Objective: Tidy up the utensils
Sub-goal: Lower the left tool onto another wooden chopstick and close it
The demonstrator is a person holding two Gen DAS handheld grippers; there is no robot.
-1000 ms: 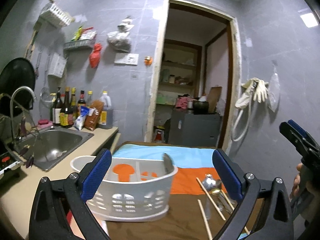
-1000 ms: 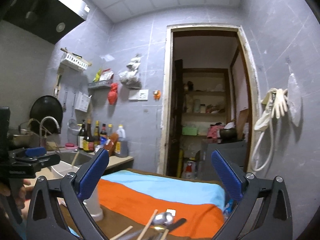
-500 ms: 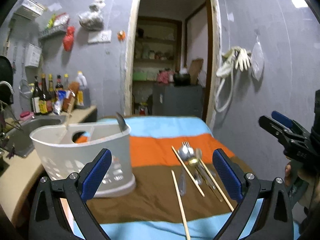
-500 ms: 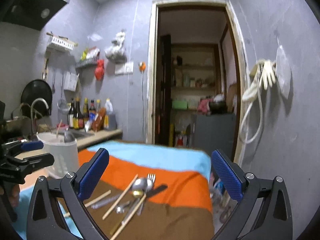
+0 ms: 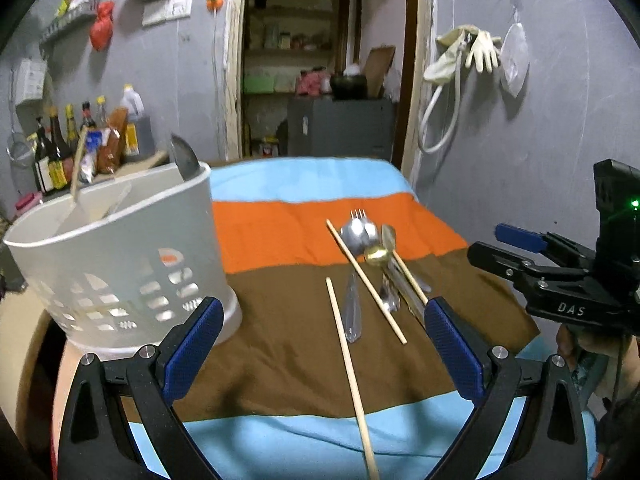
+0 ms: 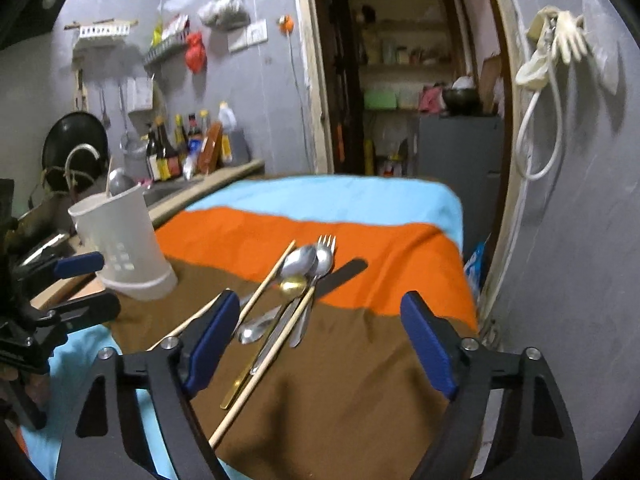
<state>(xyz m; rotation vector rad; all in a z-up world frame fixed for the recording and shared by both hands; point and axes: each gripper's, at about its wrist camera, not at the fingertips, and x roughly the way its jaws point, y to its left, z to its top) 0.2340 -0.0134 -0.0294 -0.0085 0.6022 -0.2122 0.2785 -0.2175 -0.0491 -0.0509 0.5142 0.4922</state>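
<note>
A white slotted utensil caddy (image 5: 120,264) stands at the table's left, holding a knife blade (image 5: 185,158) and a chopstick; it also shows in the right wrist view (image 6: 124,240). A pile of utensils lies on the striped cloth: silver spoons (image 5: 358,234), a fork (image 6: 326,254), a gold spoon (image 6: 292,285), a dark knife (image 6: 340,276) and wooden chopsticks (image 5: 352,372). My left gripper (image 5: 320,344) is open and empty, above the cloth's near edge. My right gripper (image 6: 316,340) is open and empty, just short of the pile.
The striped blue, orange and brown cloth (image 5: 288,352) covers the table. A counter with bottles (image 5: 60,140) and a sink lies to the left. A doorway (image 5: 320,60) and a grey cabinet are behind. Gloves (image 5: 476,48) hang on the right wall.
Both grippers have tilted down and moved toward the table. The utensil pile and cloth now fill much more of both views; the caddy sits further left.
</note>
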